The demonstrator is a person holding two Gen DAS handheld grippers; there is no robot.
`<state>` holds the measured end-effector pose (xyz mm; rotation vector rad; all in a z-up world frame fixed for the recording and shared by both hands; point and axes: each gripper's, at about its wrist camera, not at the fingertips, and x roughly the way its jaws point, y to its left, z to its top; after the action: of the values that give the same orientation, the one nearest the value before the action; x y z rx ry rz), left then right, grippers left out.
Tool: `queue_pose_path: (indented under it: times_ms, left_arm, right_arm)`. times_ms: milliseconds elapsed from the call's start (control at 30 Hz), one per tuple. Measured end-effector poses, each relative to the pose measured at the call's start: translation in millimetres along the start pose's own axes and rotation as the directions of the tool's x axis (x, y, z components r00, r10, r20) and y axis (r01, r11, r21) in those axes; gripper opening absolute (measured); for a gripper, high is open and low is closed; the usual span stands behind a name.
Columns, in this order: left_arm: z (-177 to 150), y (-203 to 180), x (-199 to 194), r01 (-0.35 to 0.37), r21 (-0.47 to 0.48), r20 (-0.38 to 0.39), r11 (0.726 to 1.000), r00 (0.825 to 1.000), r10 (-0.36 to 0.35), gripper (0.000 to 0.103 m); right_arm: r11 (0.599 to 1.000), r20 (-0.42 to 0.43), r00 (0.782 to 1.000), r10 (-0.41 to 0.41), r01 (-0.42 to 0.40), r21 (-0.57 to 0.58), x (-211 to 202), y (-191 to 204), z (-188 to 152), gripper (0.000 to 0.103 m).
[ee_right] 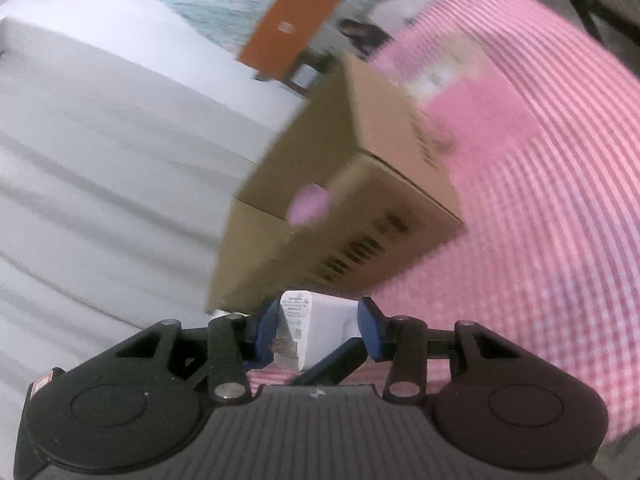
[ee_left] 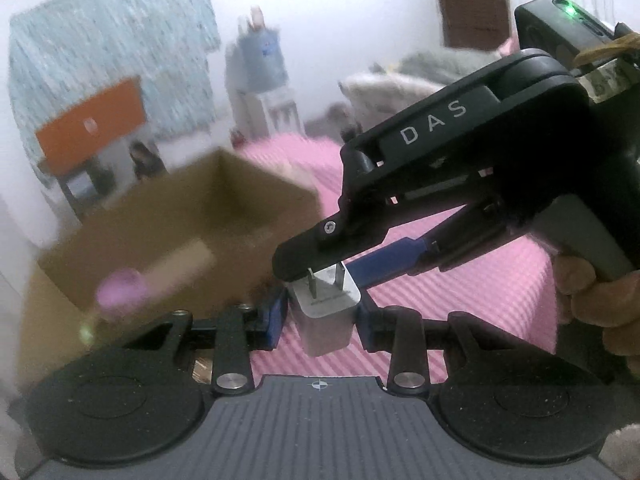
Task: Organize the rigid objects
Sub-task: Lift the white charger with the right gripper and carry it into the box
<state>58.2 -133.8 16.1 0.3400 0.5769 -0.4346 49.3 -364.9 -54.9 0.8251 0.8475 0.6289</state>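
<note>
A white plug-in charger [ee_left: 326,312] with two metal prongs sits between the blue pads of my left gripper [ee_left: 320,314], which is shut on it. My right gripper [ee_left: 320,280] reaches in from the right, its black and blue fingers around the charger's pronged top. In the right wrist view the charger [ee_right: 310,330] sits between the right gripper's [ee_right: 320,330] blue pads, with a finger of the left gripper below it. An open cardboard box [ee_left: 180,232] stands just behind on the pink bed; a pink object [ee_left: 122,290] lies in it. The box also shows in the right wrist view [ee_right: 360,184].
The pink checked bed cover [ee_right: 540,200] spreads to the right. A white wall or sheet [ee_right: 100,160] lies left of the box. An orange box [ee_left: 92,124] on a dark stand, a blue-white cloth [ee_left: 112,40] and a water dispenser [ee_left: 260,68] stand behind.
</note>
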Motion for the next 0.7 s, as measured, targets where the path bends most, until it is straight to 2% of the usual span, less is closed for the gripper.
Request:
queue_pose_path:
  times_ms: [133, 300, 400, 500, 600, 700]
  left_arm:
    - [18, 29, -16, -0.037, -0.016, 0.043, 0.999, 0.998, 0.038, 0.035]
    - [34, 71, -12, -0.078, -0.067, 0.028, 0.995, 0.996, 0.080, 0.035]
    - [38, 101, 4, -0.086, -0.118, -0.025, 0.989, 0.996, 0.084, 0.035]
    - [35, 132, 29, -0.079, -0.185, -0.115, 0.980, 0.992, 0.058, 0.035]
    - [27, 158, 55, -0.076, -0.240, -0.217, 0.968, 0.976, 0.023, 0.035]
    - [20, 178, 80, -0.075, -0.283, -0.307, 0.956, 0.951, -0.017, 0.035]
  right_arm:
    - [0.994, 0.022, 0.999, 0.030, -0.028, -0.105, 5, 45, 19, 0.047]
    - [0.984, -0.025, 0.998, 0.050, -0.054, -0.172, 43, 84, 52, 0.047]
    - [0.983, -0.084, 0.995, 0.048, -0.062, -0.170, 78, 98, 76, 0.047]
    - [0.987, -0.157, 0.987, 0.019, -0.044, -0.153, 121, 102, 94, 0.047]
    - [0.993, -0.247, 0.969, -0.020, -0.009, -0.116, 166, 94, 108, 0.047]
    - [0.997, -0.329, 0.943, -0.043, 0.020, -0.071, 202, 80, 115, 0.047]
